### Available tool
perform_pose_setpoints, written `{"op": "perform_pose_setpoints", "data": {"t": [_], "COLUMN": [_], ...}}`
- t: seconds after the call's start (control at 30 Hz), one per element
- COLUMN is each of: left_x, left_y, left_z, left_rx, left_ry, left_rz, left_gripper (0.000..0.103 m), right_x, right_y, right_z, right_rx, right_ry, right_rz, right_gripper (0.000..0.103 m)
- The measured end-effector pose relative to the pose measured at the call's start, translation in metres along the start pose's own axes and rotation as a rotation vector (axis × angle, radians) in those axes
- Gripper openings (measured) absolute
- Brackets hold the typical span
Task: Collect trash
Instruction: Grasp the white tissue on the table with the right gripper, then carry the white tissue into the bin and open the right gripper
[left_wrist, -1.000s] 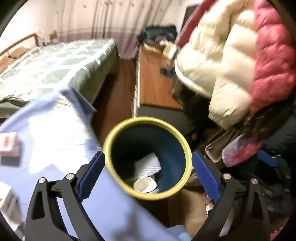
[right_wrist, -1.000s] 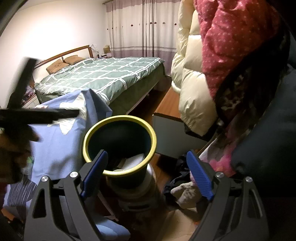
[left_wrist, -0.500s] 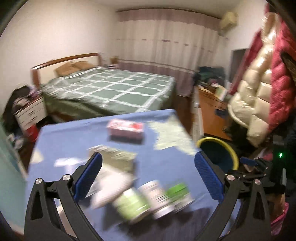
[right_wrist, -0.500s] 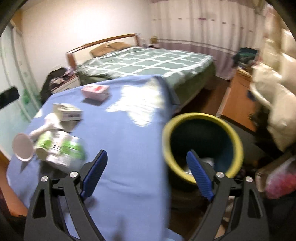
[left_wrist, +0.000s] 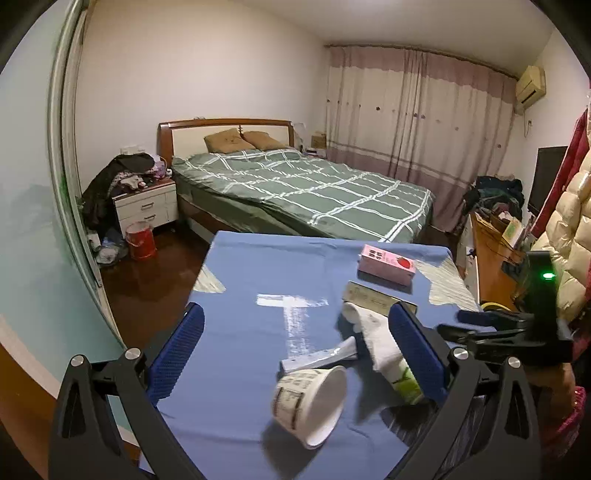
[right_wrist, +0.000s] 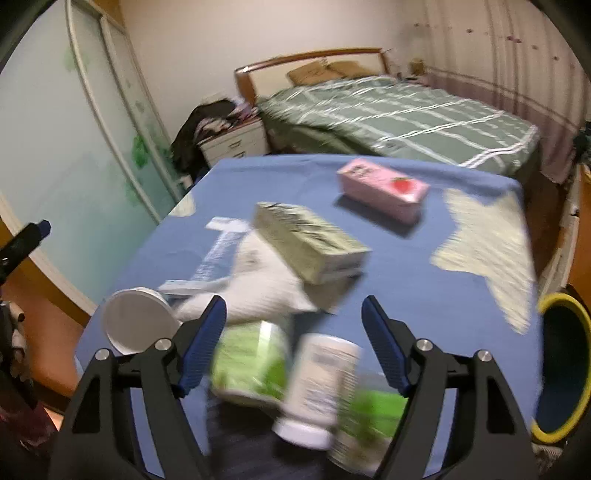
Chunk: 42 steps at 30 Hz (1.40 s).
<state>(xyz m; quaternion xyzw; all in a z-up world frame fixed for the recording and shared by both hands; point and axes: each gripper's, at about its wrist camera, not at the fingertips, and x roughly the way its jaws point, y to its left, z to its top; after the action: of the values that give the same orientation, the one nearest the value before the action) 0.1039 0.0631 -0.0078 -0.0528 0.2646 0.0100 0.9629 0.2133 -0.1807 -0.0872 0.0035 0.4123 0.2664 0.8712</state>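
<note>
2 handheld grippers hover over a table covered in a blue cloth (left_wrist: 240, 295), where the trash lies scattered: a pink carton (right_wrist: 384, 188), a green box (right_wrist: 310, 240), a white crumpled wrapper (right_wrist: 258, 280), a tipped paper cup (left_wrist: 314, 402) and 2 blurred containers. All of it looks light and easily crushed; the cup is probably best pinched across its rim, the boxes across their narrow sides. The left gripper (left_wrist: 291, 354) stands wide apart and empty above the cup. The right gripper (right_wrist: 293, 345) is closing, with the green container (right_wrist: 251, 362) and the white bottle (right_wrist: 317, 384) lying between its blue pads, apparently untouched. A yellow-rimmed bin (right_wrist: 561, 365) waits beside the table.
</note>
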Motion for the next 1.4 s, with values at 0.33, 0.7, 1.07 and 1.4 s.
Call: {"op": "perform_pose_setpoints", "data": {"t": [0.33, 0.7, 1.07, 1.4], "left_x": [0.01, 0.015, 0.05, 0.105], "left_y": [0.0, -0.011, -0.02, -0.007], "left_z": [-0.01, -0.014, -0.039, -0.057], "left_rx": [-0.001, 0.018, 0.101, 0.11], "left_ry": [0.034, 0.046, 0.152, 0.25], "left_rz": [-0.029, -0.047, -0.037, 0.029], "left_gripper": [0.098, 0.098, 0.098, 0.098], "right_x": [0.045, 0.008, -0.062, -0.108], "right_y": [0.025, 0.027, 0.026, -0.009], "right_z": [0.008, 0.031, 0.059, 0.057], "right_rx": [-0.027, -0.041, -0.045, -0.017], "right_ry": [0.094, -0.007, -0.161, -0.219], "right_rz": [-0.009, 0.031, 0.051, -0.053], "right_gripper": [0.023, 0.008, 0.008, 0.008]}}
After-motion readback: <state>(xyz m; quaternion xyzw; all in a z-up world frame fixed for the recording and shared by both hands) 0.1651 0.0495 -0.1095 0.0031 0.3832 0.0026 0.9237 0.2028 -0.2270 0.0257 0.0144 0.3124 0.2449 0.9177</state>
